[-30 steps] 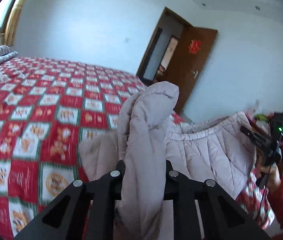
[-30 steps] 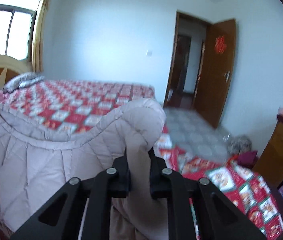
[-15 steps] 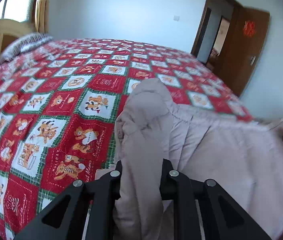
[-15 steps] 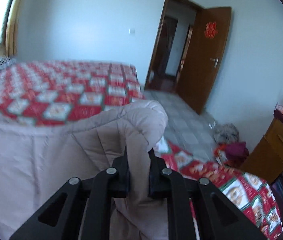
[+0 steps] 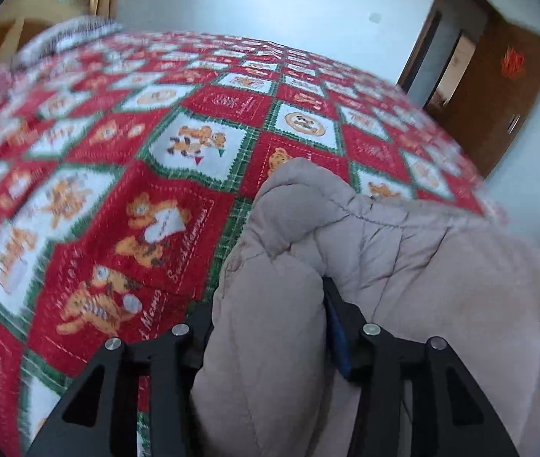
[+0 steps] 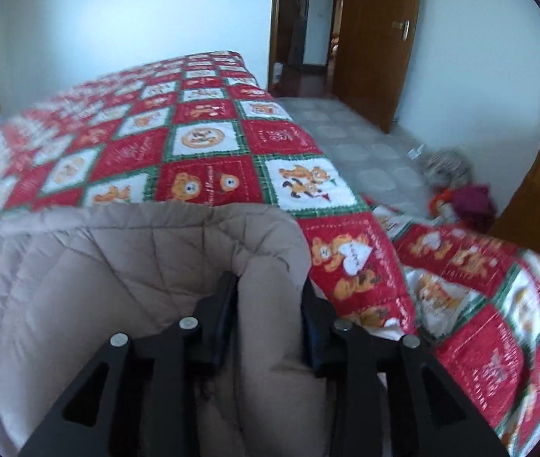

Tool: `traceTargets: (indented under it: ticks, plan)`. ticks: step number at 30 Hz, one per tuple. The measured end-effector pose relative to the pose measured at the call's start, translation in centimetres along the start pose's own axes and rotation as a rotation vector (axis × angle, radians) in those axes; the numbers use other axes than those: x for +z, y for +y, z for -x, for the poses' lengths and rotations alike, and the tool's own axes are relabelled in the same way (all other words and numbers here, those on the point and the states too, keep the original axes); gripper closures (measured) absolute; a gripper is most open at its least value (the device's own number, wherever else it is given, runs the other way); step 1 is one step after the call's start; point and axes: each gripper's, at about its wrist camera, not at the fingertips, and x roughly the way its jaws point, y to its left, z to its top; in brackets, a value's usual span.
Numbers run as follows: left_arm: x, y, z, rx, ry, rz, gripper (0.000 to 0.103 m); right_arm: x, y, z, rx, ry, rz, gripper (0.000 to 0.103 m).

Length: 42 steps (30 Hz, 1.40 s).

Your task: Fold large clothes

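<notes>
Quilted coat (image 5: 403, 266) is lying on the bedspread (image 5: 117, 190); I'm opening left gripper (image 5: 270, 327) and right gripper (image 6: 270, 320), fabric between loosened jaws. Further folds remaining.

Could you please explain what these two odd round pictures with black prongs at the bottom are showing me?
A person holds a two-finger gripper in each hand; a fisheye camera on each looks along its fingers. One picture is from the left gripper, the other from the right gripper. A padded beige coat lies on a bed with a red bear-patterned cover. Each gripper has a fold of the coat between its fingers, and the jaws have just been opening, apparently letting it go.
</notes>
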Motion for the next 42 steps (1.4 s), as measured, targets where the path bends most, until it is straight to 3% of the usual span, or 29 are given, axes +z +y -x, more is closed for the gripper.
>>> traceTargets:
  ticks: [2, 4, 8, 9, 12, 14, 16, 18, 20, 23, 25, 27, 31, 34, 38, 42]
  plan:
    - [-0.2, -1.0, 0.2, 0.076, -0.015, -0.050, 0.050, -0.1, 0.5, 0.3, -0.039, -0.015, 0.028, 0.068]
    - [-0.2, -0.9, 0.4, 0.113, -0.018, -0.049, 0.039, -0.1, 0.2, 0.5, -0.038, -0.015, 0.024, 0.066]
    - [-0.1, 0.1, 0.6, 0.095, -0.002, -0.029, 0.037, 0.3, -1.0, 1.5, 0.004, 0.013, 0.012, 0.062]
    - [-0.1, 0.4, 1.0, 0.083, 0.000, -0.025, 0.037, 0.3, -0.8, 2.5, -0.006, -0.009, 0.017, 0.062]
    - [-0.2, 0.5, 2.6, 0.052, -0.008, -0.043, 0.037, -0.6, -1.3, 9.1, -0.054, -0.248, 0.019, 0.062]
    - [-0.2, 0.0, 4.4, 0.030, -0.014, -0.082, 0.037, -1.2, -0.8, 12.2, -0.020, -0.289, 0.065, 0.065]
    - [-0.3, -0.9, 6.4, 0.032, -0.043, -0.116, 0.037, -1.9, 0.1, 13.8, 0.091, -0.254, 0.069, 0.087]
    - [-0.8, -2.0, 9.0, -0.009, -0.086, -0.125, 0.037, -3.0, 1.2, 14.7, 0.243, -0.209, 0.023, 0.087]
    - [-1.6, -3.5, 10.9, -0.107, -0.106, -0.128, 0.037, -4.3, 3.0, 15.1, 0.382, -0.160, -0.038, 0.087]
    - [-2.9, -6.0, 12.1, -0.189, -0.113, -0.139, 0.037, -6.0, 6.2, 15.0, 0.488, -0.128, -0.051, 0.087]
    - [-4.0, -7.8, 11.5, -0.230, -0.108, -0.144, 0.037, -7.0, 7.9, 14.6, 0.479, -0.130, -0.035, 0.087]
    - [-4.9, -9.4, 9.5, -0.190, -0.077, -0.146, 0.037, -7.5, 9.0, 13.2, 0.464, -0.115, -0.028, 0.087]
    - [-6.5, -10.3, 7.1, -0.128, -0.132, -0.180, 0.035, -8.6, 9.4, 10.4, 0.433, -0.090, -0.010, 0.089]
    - [-7.1, -10.4, 6.2, -0.108, -0.153, -0.192, 0.034, -9.1, 9.3, 10.2, 0.433, -0.093, -0.013, 0.090]
    - [-6.6, -10.5, 5.0, -0.084, -0.116, -0.199, 0.032, -9.0, 7.9, 9.0, 0.508, -0.061, -0.086, 0.092]
    - [-7.1, -10.7, 5.3, -0.055, -0.125, -0.216, 0.032, -9.0, 8.7, 9.8, 0.460, -0.079, -0.050, 0.092]
